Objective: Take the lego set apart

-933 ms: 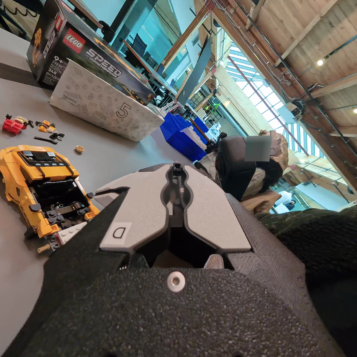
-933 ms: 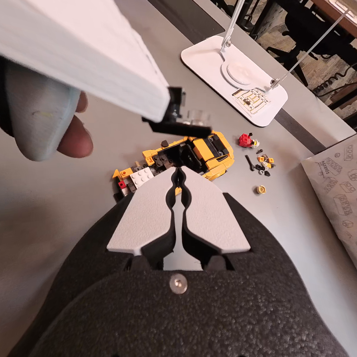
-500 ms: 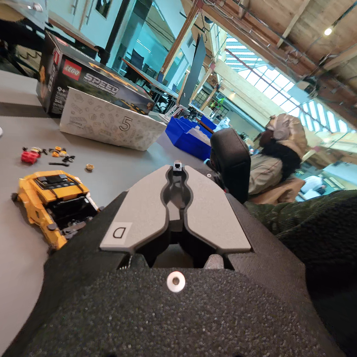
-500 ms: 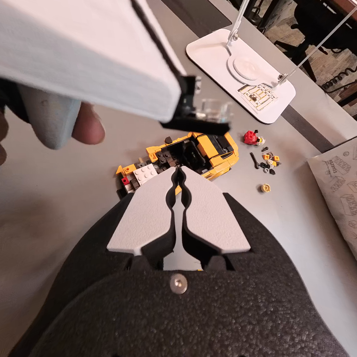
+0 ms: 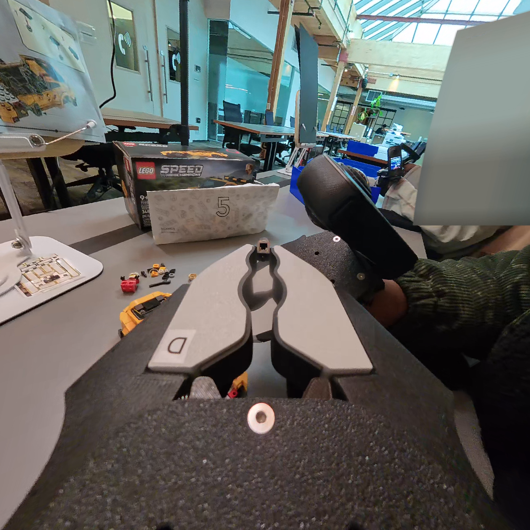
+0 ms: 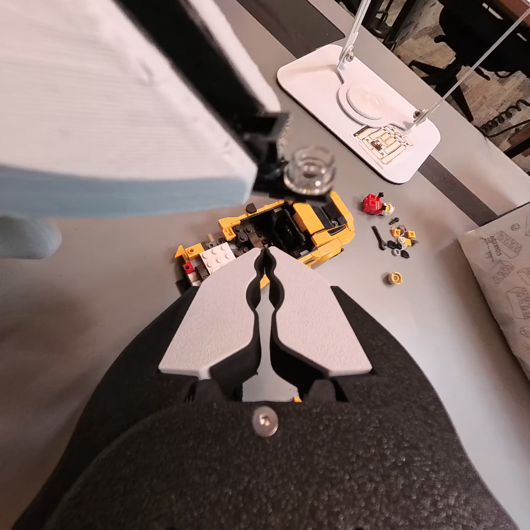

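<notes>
The yellow lego car (image 6: 315, 226) lies on the grey table (image 6: 344, 329) with its roof off and black inner parts showing. In the left wrist view only its nose (image 5: 140, 309) shows beside my left gripper. My left gripper (image 5: 263, 250) is shut on a small black piece (image 5: 263, 246). The right wrist view shows this as a black plate (image 6: 266, 172) carrying a clear round stud (image 6: 309, 169), held in the air above the car. My right gripper (image 6: 265, 253) is shut and empty, above the car's near side.
Loose small pieces (image 6: 398, 241), a red piece (image 6: 372, 205) and a tan round stud (image 6: 394, 278) lie right of the car. A white stand base (image 6: 358, 109) holds the instruction booklet (image 5: 43, 71). The lego box (image 5: 183, 172) and a white paper bag (image 5: 215, 212) stand behind. Left tips to right tips: about 11 cm.
My left gripper has levelled out and swung over the car, keeping its black piece; in the right wrist view it has come closer. My right gripper has stayed shut and nearly still.
</notes>
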Motion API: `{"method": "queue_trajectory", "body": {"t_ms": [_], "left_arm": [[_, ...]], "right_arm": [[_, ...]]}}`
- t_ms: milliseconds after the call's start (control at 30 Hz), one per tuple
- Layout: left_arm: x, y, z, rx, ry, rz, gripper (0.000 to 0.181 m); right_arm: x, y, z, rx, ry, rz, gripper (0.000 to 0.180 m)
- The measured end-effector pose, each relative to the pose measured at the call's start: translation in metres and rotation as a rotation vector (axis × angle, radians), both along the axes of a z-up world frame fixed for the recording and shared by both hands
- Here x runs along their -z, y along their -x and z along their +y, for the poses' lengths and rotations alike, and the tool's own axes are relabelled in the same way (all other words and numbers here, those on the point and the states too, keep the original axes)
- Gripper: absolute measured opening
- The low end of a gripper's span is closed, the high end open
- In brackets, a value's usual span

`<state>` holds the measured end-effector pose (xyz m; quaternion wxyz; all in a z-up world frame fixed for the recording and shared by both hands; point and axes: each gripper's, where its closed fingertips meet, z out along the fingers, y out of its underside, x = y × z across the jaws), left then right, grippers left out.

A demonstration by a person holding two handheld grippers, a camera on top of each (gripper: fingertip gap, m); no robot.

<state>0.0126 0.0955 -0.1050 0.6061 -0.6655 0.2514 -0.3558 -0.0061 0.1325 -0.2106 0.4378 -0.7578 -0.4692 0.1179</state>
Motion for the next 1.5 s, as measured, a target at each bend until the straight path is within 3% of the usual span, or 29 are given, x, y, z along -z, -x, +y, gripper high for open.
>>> {"method": "queue_trajectory", "body": {"t_ms": [33,367,567,800,1033,1300,1500], "left_arm": [[0.0,0.0,0.0,0.001,-0.001,-0.001,0.008],[-0.001,0.001,0.0,0.003,0.004,-0.006,0.008],[-0.011,0.008,0.001,0.058,0.137,-0.162,0.008],[-0.017,0.035,0.012,0.044,0.215,-0.325,0.007],[-0.01,0.058,0.024,-0.017,0.209,-0.356,0.007],[-0.001,0.065,0.03,-0.025,0.21,-0.35,0.007],[0.009,0.066,0.035,-0.023,0.238,-0.342,0.007]], "right_arm": [[0.0,0.0,0.0,0.0,0.001,0.001,0.0],[-0.001,0.001,0.0,-0.001,0.003,0.009,0.0],[-0.02,0.005,0.019,0.03,-0.041,0.052,0.0],[-0.059,0.016,0.079,0.12,-0.166,0.118,0.0],[-0.11,0.029,0.158,0.24,-0.268,0.247,0.0],[-0.15,0.039,0.229,0.331,-0.225,0.335,0.0],[-0.159,0.052,0.253,0.341,-0.166,0.317,0.0]]}}
